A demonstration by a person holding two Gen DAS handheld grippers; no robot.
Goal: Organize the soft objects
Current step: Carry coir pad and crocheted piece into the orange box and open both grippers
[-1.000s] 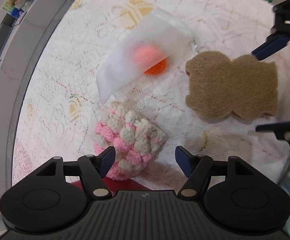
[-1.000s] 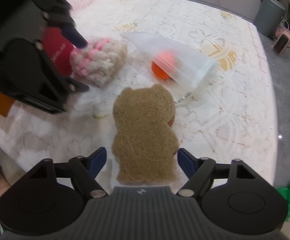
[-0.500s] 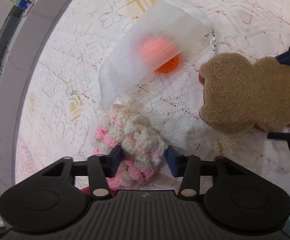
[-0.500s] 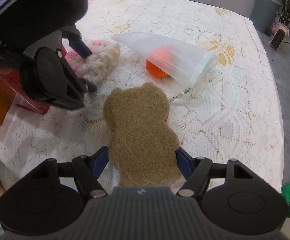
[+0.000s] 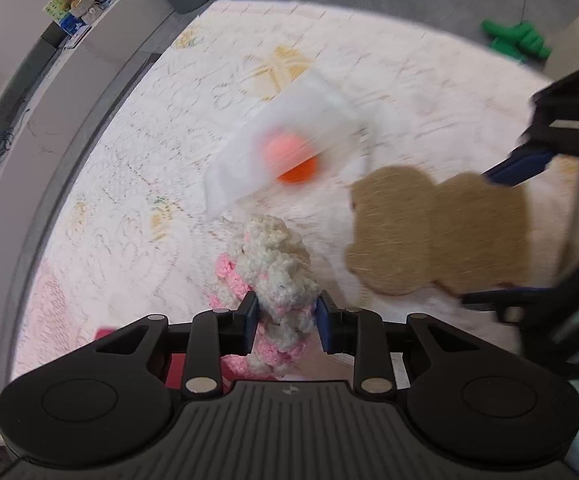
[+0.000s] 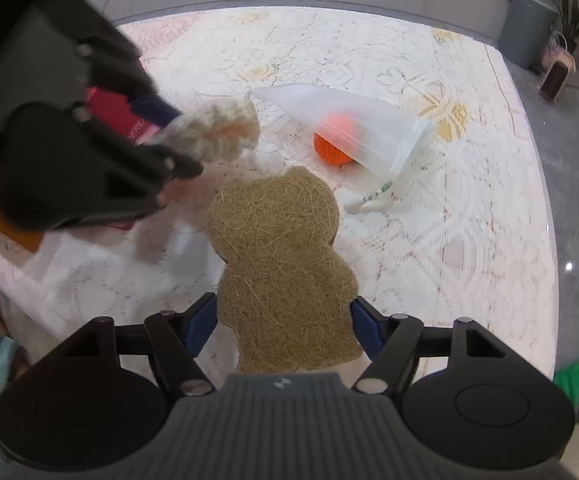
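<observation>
Left gripper (image 5: 285, 322) is closing on the crocheted piece (image 5: 277, 272), right gripper (image 6: 283, 322) clamps the bear-shaped pad (image 6: 281, 248); mesh bag (image 6: 353, 128) at one o'clock holds only an orange ball (image 6: 331, 152), so neither is stowed yet.

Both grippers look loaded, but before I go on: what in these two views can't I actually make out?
- Orange ball: mostly veiled by the translucent mesh bag; whether it sits inside or underneath is unclear.
- Crochet piece: its lower part is hidden behind the closing left gripper; left view is motion-blurred.
- Bear-shaped fibre pad: its bottom edge is hidden behind the right gripper.
- Red object: mostly hidden, lettering unreadable.
</observation>
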